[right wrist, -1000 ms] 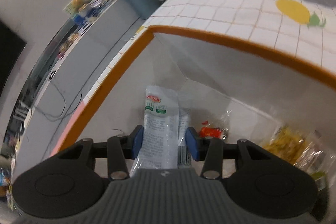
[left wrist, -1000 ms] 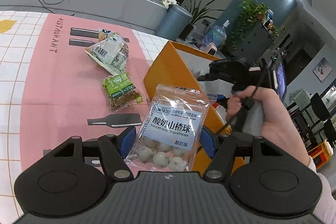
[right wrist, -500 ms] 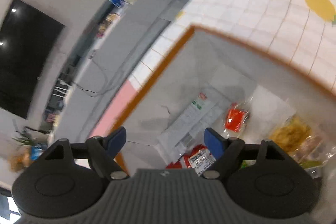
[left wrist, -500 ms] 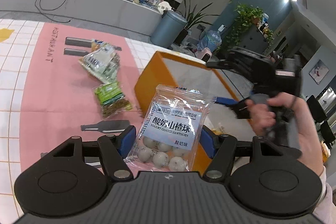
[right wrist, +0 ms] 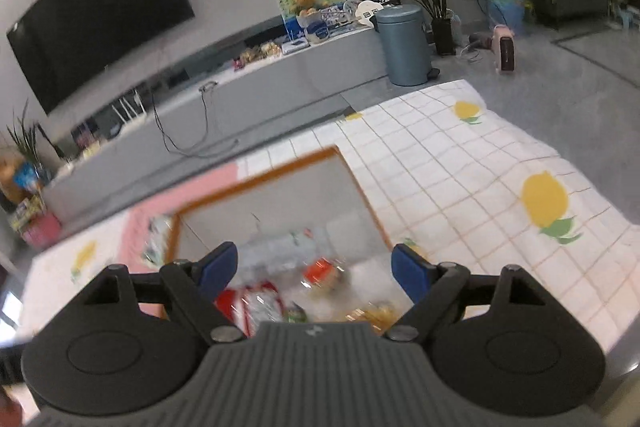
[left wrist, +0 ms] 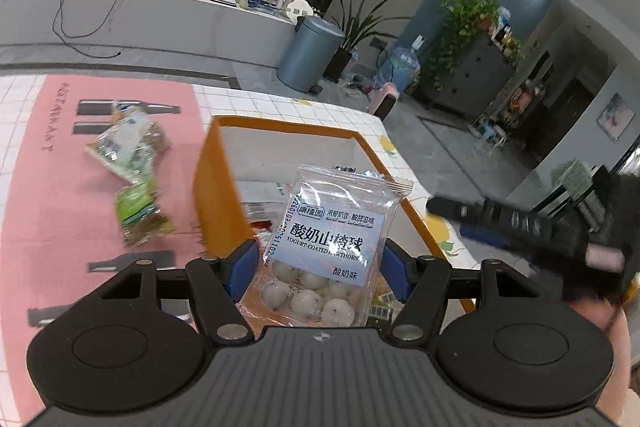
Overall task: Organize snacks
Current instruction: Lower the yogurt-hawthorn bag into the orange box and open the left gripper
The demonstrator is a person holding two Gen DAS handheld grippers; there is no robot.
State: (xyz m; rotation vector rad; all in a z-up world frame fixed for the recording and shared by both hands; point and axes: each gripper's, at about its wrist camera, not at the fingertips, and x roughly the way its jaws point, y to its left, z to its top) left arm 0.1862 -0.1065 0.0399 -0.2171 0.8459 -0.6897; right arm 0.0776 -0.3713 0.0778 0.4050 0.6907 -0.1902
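My left gripper [left wrist: 320, 263] is shut on a clear bag of yogurt-coated hawthorn balls [left wrist: 332, 247], held upright above the near edge of the orange box [left wrist: 208, 183]. My right gripper [right wrist: 314, 267] hangs above the same orange box [right wrist: 368, 203]; its jaws are opening and nothing is between them. A white packet [right wrist: 280, 249] and several other snacks lie blurred inside the box. On the pink mat [left wrist: 52, 195] left of the box lie a pale green bag [left wrist: 128, 143] and a green raisin bag [left wrist: 140, 215].
The right gripper's body [left wrist: 520, 223] shows blurred at the right of the left wrist view. The tablecloth [right wrist: 460, 167] with yellow fruit prints spreads right of the box. A grey bin [right wrist: 404, 45] and a TV bench [right wrist: 240, 83] stand beyond the table.
The right gripper let go of the white packet, which now lies in the box, then rose and rolled back upright. The left gripper carried the hawthorn bag up and over the box.
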